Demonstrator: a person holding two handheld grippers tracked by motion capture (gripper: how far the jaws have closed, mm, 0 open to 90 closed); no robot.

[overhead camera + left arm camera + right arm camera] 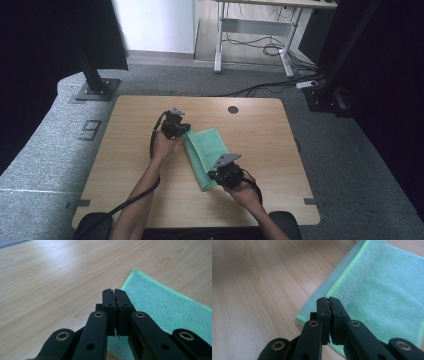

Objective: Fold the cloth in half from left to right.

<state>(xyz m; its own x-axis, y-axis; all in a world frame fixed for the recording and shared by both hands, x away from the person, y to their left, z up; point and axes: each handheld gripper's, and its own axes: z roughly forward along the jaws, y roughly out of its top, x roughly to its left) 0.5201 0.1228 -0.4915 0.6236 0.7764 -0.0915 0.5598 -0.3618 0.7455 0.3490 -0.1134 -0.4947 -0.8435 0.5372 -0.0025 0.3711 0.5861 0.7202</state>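
Green microfibre cloth (205, 156), folded into a long narrow band, lies flat near the middle of the worktop (125, 150), running from the centre back toward the near right, well clear of every edge. It is judged light, soft and limp: it will drape and sag when lifted, offers no stiffness, and its nap should give the pads fair friction, so slippage is a small risk and breakage none. The best hold is judged to be at the hemmed corners or along the stitched bright-green border, where the layers are thickest; in the right gripper view the upper layer sits slightly back from the lower one along the long side, so a pinch there may catch one layer alone. Left tongs (175, 127) stand at the far end of the cloth, just beside its far left corner; in the left gripper view the jaws are fully closed together with nothing between them, the cloth lying to their right and beneath. Right tongs (225, 175) stand at the near end, over the near right corner; in the right gripper view their jaws are likewise pressed together and empty, the tips above the folded edge of the cloth.
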